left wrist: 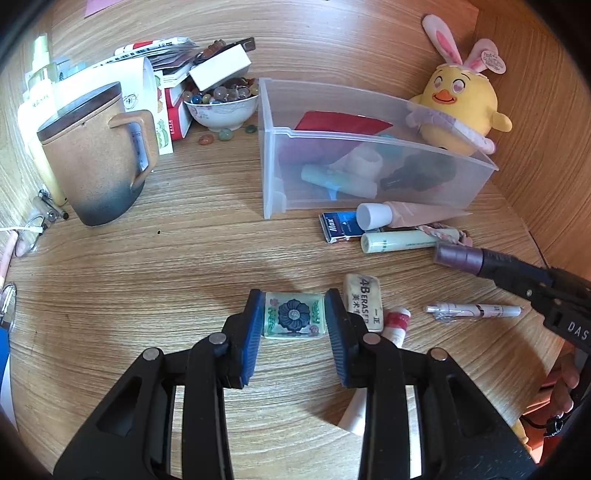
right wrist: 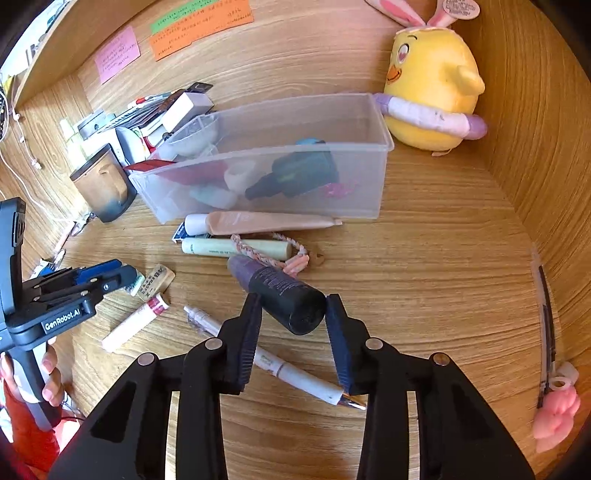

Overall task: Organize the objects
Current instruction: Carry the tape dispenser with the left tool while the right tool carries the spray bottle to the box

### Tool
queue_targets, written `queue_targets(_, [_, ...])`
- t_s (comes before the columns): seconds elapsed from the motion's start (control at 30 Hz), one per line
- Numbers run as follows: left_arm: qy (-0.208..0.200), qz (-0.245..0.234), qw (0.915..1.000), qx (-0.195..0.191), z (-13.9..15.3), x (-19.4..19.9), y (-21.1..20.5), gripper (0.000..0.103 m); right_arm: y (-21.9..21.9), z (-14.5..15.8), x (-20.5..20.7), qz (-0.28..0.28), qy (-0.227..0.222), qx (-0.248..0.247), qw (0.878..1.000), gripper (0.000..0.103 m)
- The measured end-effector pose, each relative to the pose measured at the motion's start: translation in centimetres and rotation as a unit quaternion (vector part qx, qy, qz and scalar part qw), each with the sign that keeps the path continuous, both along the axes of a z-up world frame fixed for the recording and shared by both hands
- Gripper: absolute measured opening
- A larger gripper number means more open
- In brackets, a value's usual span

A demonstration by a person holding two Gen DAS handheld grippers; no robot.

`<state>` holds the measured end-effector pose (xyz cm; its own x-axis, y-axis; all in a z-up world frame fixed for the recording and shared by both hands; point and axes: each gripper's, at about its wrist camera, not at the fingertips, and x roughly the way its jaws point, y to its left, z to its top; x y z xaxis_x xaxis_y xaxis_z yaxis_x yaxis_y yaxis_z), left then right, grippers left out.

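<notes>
Yellow plush chick (left wrist: pixel 458 107), tan-to-grey mug (left wrist: pixel 96 155), blue-flower tile (left wrist: pixel 294 314), purple-and-black tube (right wrist: pixel 280 291)

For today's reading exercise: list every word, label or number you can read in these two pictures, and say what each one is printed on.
"4B ERASER": on the white eraser; its smaller characters are unclear.
"Max": on the blue box.
"GenRobot.AI": on the left gripper, seen from the right wrist.
"DAS", cut off by the edge: on the right gripper, seen from the left wrist.
Too small or blurred: the sticky notes, the green tube, the toy's heart tag.
</notes>
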<state>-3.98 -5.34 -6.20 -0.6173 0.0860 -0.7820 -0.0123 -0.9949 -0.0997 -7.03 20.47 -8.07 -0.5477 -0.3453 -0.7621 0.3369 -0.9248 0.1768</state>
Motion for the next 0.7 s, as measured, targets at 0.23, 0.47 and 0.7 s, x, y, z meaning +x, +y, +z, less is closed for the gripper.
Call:
queue_targets(0.23, [-0.007, -0.012, 0.9997, -0.022, -0.4, 0.3, 0.4, 0.034, 0.1, -0.9, 0.4, 0.021, -0.020, 0.021, 0.999, 0.041])
queue_targets(0.47, [-0.012, -0.008, 0.9997, -0.019, -0.7, 0.3, 0.2, 0.034, -1.0, -0.8, -0.7, 0.028, -0.006, 0.033, 0.999, 0.052])
queue_targets(0.7, [0.002, 0.007, 0.9999, -0.013, -0.2, 0.6, -0.3, 0.034, -2.9, -1.3, -1.2, 0.063, -0.004, 0.049, 0.997, 0.027])
